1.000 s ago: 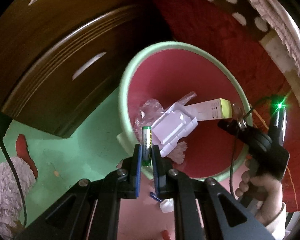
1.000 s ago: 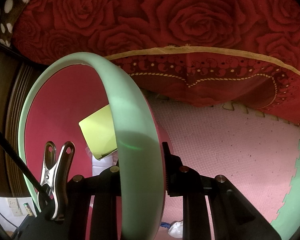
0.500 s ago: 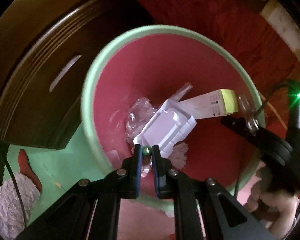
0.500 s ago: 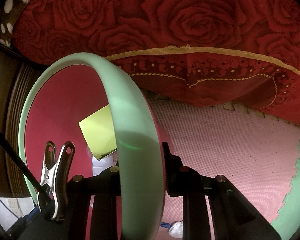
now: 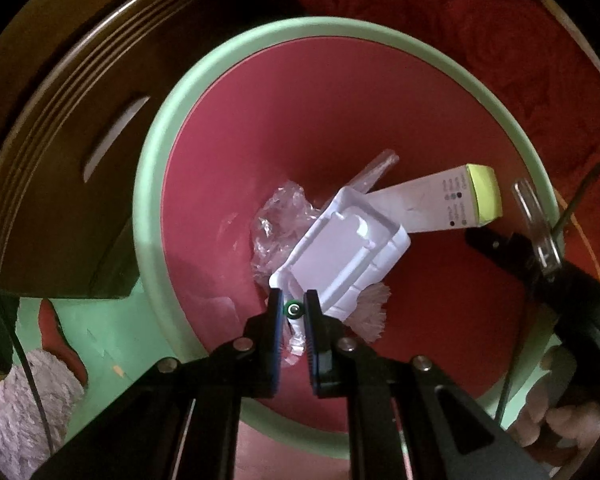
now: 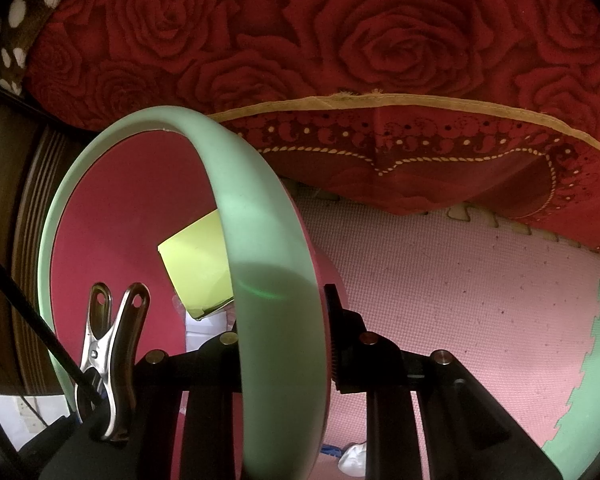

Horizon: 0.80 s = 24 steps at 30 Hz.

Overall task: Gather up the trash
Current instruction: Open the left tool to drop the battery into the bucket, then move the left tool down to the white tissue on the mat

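Above bin mouth, left gripper (image 5: pixel 293 310) jaws pinch battery (image 5: pixel 294 309), long axis end-on, pointing straight down over white tray (image 5: pixel 348 252). Right gripper (image 6: pixel 284 312) jaws clamp bin (image 6: pixel 276 288) rim. Release should drop battery inside.

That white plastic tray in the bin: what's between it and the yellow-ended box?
Nothing: in the left wrist view the white plastic tray lies partly over the yellow-ended box, apparently touching it.
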{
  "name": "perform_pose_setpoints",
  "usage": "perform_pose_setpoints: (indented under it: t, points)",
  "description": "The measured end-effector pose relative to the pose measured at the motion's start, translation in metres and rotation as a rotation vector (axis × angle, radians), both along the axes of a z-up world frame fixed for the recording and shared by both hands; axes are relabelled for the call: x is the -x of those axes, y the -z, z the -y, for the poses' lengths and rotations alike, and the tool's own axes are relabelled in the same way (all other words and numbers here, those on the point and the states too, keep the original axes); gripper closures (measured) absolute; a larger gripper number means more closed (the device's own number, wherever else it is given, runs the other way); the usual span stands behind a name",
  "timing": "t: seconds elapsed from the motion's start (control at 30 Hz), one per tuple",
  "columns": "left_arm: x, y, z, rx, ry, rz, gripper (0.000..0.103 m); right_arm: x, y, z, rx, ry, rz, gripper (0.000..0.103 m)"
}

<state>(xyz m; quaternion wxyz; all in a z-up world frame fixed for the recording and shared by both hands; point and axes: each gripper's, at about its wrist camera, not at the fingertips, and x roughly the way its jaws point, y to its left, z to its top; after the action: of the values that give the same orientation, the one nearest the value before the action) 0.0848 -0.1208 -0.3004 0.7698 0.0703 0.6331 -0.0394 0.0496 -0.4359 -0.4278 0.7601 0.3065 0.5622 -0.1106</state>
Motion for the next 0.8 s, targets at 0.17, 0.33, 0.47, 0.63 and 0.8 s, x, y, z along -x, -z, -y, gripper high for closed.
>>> perform_pose_setpoints:
  t: [0.17, 0.33, 0.47, 0.63, 0.8]
  points:
    - [0.000, -0.006, 0.003, -0.011, 0.016, 0.029, 0.093, -0.001, 0.001, -0.003, 0.000, 0.000, 0.000, 0.079]
    - [0.000, -0.012, 0.002, -0.007, 0.015, 0.041, 0.087, 0.001, -0.001, 0.001, -0.002, 0.001, 0.001, 0.079]
    - [0.001, -0.015, -0.002, -0.008, -0.001, 0.042, 0.077, 0.001, -0.001, 0.004, -0.002, 0.000, 0.001, 0.079]
    - [0.005, -0.021, -0.014, 0.040, -0.038, 0.020, 0.067, 0.000, -0.001, 0.001, -0.002, -0.001, 0.001, 0.079]
    - [0.012, -0.037, -0.025, 0.104, -0.061, 0.030, 0.061, 0.000, 0.000, 0.001, 0.000, -0.002, 0.001, 0.079]
